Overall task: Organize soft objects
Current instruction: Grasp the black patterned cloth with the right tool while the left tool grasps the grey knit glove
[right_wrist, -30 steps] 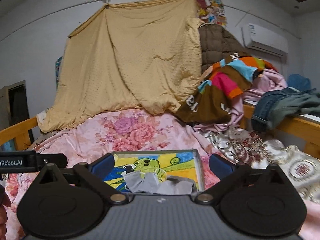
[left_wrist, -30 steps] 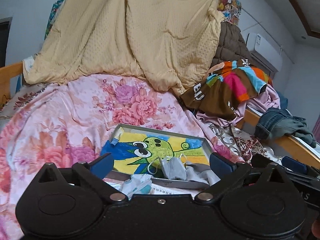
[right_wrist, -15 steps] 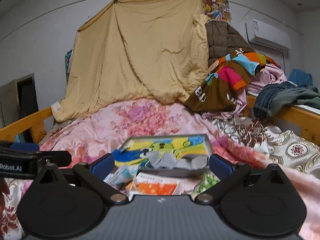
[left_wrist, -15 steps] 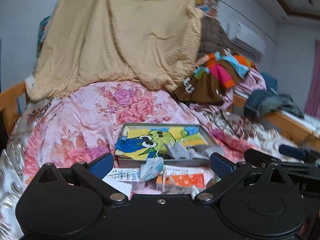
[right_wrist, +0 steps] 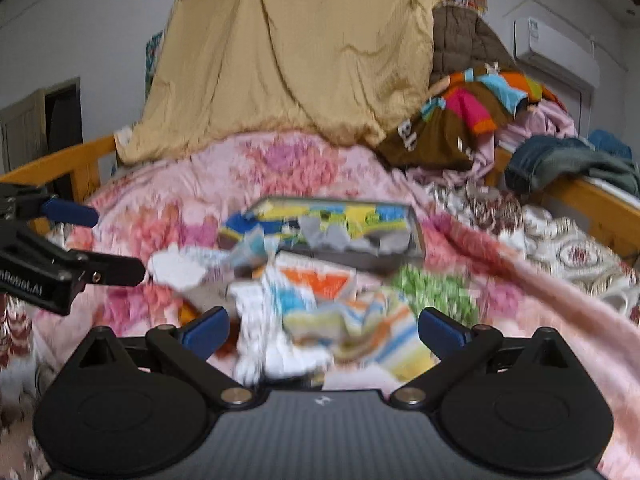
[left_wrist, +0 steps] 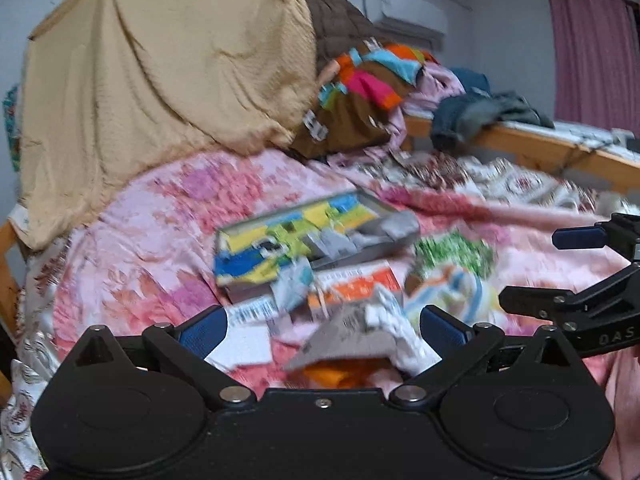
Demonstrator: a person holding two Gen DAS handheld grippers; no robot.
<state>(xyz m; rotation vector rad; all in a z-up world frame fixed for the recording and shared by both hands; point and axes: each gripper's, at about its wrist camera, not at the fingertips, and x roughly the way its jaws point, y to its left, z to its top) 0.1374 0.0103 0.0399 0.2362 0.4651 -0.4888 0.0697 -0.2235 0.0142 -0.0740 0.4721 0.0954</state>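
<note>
A shallow grey tray [left_wrist: 394, 236] [right_wrist: 416, 236] with a cartoon picture on its floor lies on the pink floral quilt [left_wrist: 160, 216] [right_wrist: 192, 188], with grey cloth pieces [left_wrist: 344, 240] [right_wrist: 340, 238] in it. In front of it lie a striped cloth [right_wrist: 360, 328] [left_wrist: 452, 296], a white knitted cloth [right_wrist: 272, 344] [left_wrist: 400, 328], a green patterned piece [left_wrist: 456, 248] [right_wrist: 432, 288] and orange packets [left_wrist: 356, 284]. My left gripper [left_wrist: 324, 326] is open above this pile, holding nothing. My right gripper [right_wrist: 324, 326] is open too, over the striped and white cloths. Both views are blurred.
A tan blanket [left_wrist: 160, 60] hangs at the back. Colourful clothes [right_wrist: 472, 108] and jeans [right_wrist: 560, 160] pile up on the right by a wooden bed rail [right_wrist: 600, 208]. Another rail [right_wrist: 60, 160] runs along the left. Paper sheets [left_wrist: 244, 340] lie near the left fingers.
Both grippers have pulled back and tipped downward, so the loose cloths and packets in front of the tray have come into view. Both stay open and empty.
</note>
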